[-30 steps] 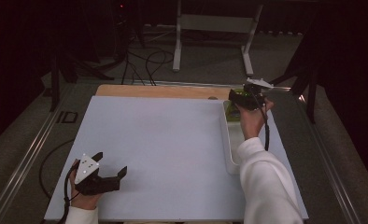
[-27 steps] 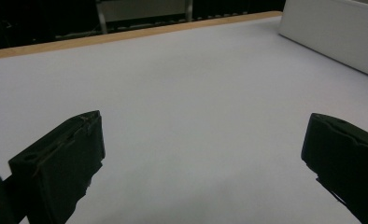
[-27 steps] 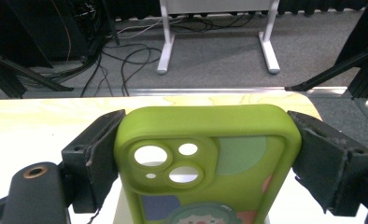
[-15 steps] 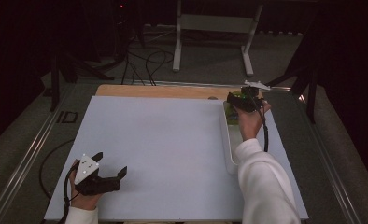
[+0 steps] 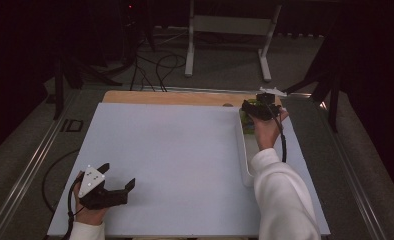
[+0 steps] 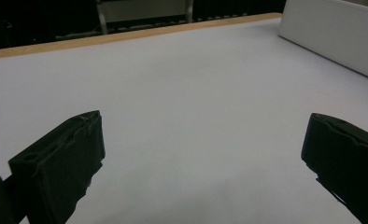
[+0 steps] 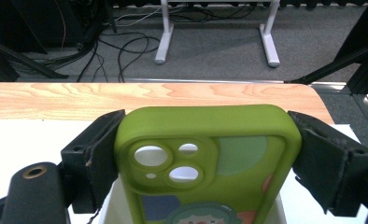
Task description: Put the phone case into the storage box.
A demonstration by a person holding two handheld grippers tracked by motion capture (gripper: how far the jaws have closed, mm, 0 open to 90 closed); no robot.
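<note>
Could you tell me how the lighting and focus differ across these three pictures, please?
High view: dim, surroundings nearly black, white table evenly lit. Left gripper view: left tongs soft and blurred, table bluish. Right gripper view: bright, green phone case sharp between the right tongs.

A pale tabletop (image 5: 175, 150) with a bare wooden strip (image 5: 175, 97) along its far edge — a long white tray (image 5: 243, 155) lies on it at the right side, lengthwise toward the far edge.
</note>
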